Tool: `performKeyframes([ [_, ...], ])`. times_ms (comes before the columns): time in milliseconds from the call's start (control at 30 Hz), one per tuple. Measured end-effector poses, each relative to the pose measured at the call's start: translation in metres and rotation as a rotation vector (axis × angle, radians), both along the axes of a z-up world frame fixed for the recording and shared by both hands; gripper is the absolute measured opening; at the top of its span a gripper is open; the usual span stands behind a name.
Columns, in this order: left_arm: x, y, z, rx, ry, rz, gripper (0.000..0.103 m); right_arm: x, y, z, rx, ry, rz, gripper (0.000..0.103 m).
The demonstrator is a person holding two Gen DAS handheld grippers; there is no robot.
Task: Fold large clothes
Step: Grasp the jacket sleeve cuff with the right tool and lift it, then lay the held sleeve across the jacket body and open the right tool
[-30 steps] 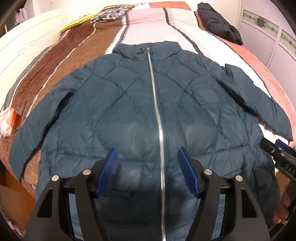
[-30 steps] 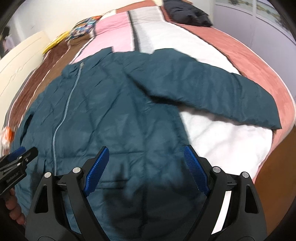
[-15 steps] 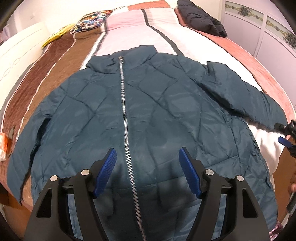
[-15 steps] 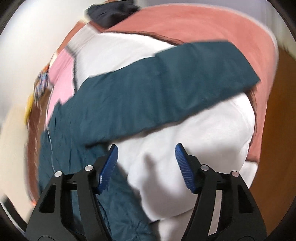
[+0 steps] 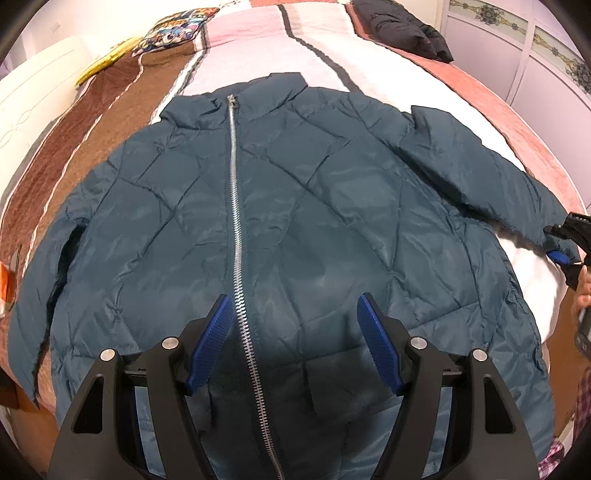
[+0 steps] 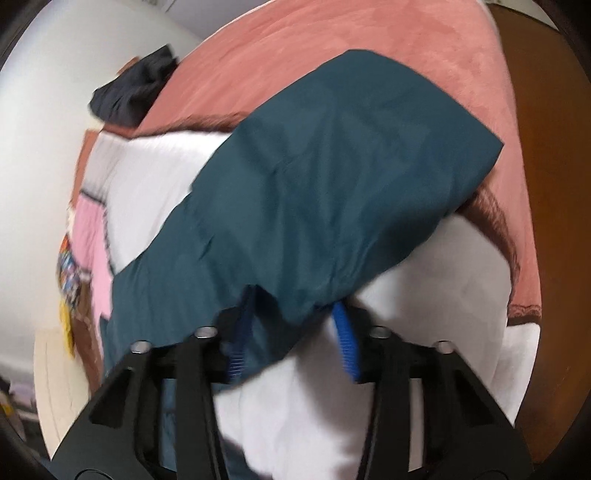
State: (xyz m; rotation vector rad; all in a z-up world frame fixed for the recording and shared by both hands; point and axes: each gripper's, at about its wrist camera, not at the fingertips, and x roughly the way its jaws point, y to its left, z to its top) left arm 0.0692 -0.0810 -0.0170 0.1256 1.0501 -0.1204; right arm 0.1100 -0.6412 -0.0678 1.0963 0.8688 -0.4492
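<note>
A dark teal quilted jacket lies face up on the bed, its silver zipper done up and both sleeves spread out. My left gripper hangs open over the lower front, with the zipper just inside its left finger and nothing held. Far out on the right, my right gripper sits at the cuff end of the right sleeve. In the right wrist view its jaws are closing on the sleeve's lower edge, and the blue pads touch the fabric on both sides.
The bed wears a striped blanket in brown, pink, white and salmon. A black garment lies at the far end, beside a patterned pillow. Pale wardrobe doors stand on the right. An orange object lies at the left bed edge.
The right gripper has swung right from the jacket body to the sleeve end, rolled over, and narrowed its jaws around the sleeve edge. The left gripper drifted right across the zipper, still open.
</note>
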Motion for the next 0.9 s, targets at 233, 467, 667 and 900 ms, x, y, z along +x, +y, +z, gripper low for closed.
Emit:
performKeyframes([
  [233, -0.005, 0.031, 0.003, -0.024, -0.015, 0.064, 0.069, 0.013, 0.027, 0.053, -0.302, -0.061, 0.063, 0.006],
  [467, -0.009, 0.083, 0.008, -0.076, -0.04, 0.186, 0.069, 0.039, 0.109, 0.16, -0.564, -0.314, 0.313, 0.006],
  [667, -0.019, 0.132, 0.014, -0.113, -0.078, 0.292, 0.069, 0.066, 0.23, 0.205, -0.579, -0.508, 0.631, 0.006],
  [900, -0.036, 0.193, 0.015, -0.139, -0.109, 0.422, 0.069, 0.08, 0.39, 0.18, -0.586, -0.568, 1.012, 0.006],
])
